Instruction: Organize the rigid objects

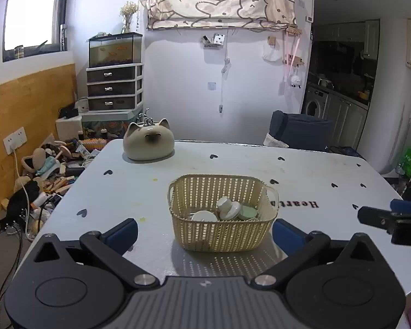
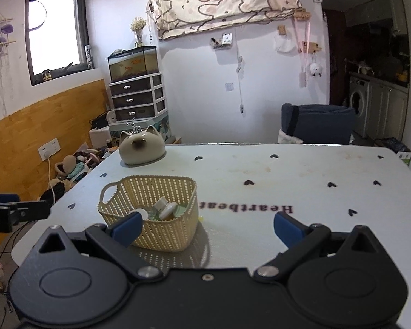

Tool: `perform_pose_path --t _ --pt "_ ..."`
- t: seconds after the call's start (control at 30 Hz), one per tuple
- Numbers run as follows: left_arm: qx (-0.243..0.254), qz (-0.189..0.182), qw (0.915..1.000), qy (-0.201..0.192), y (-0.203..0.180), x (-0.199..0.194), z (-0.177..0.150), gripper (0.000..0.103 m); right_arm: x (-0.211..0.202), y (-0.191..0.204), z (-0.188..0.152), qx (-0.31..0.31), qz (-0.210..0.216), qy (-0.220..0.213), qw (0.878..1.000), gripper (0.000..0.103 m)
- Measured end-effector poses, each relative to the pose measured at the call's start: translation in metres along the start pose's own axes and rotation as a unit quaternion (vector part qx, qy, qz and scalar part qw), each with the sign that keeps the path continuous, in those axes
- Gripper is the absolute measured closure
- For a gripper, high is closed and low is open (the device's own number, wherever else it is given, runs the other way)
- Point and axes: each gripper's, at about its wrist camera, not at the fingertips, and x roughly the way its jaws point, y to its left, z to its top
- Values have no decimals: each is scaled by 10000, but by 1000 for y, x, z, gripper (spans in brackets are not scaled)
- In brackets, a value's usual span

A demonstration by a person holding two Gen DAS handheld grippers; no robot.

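A cream woven plastic basket (image 1: pixel 222 235) stands on the white table (image 1: pixel 301 181). In it lie a white bottle (image 1: pixel 227 208), a white round lid (image 1: pixel 204 216) and a pale green jar (image 1: pixel 248 212). My left gripper (image 1: pixel 204 233) is open wide, with the basket's near end between its blue fingertips (image 1: pixel 123 231); the pads do not press on it. My right gripper (image 2: pixel 208 226) is open too, to the right of the basket (image 2: pixel 161 230), and bare table shows between its fingers. Each view catches the other gripper at its edge: the right gripper (image 1: pixel 380 218) and the left gripper (image 2: pixel 22 213).
A cat-shaped ceramic piece (image 1: pixel 148 144) sits at the table's far left corner. A dark blue chair (image 1: pixel 298 133) stands behind the far edge. Clutter covers the floor (image 1: pixel 46 175) left of the table, below a drawer unit (image 1: pixel 113 87) with a fish tank.
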Motion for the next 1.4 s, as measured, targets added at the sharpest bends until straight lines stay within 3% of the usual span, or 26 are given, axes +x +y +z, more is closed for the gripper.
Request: perform_pose_path --t 0.7,1.4 --pt "52 107 9997 -231 -6 -15 -16 0 -35 4 -17 -104 -411 -307 9986 0" --pt "177 -31 9996 -209 -8 -11 -14 0 -33 4 -19 -7 -507 -228 9985 0"
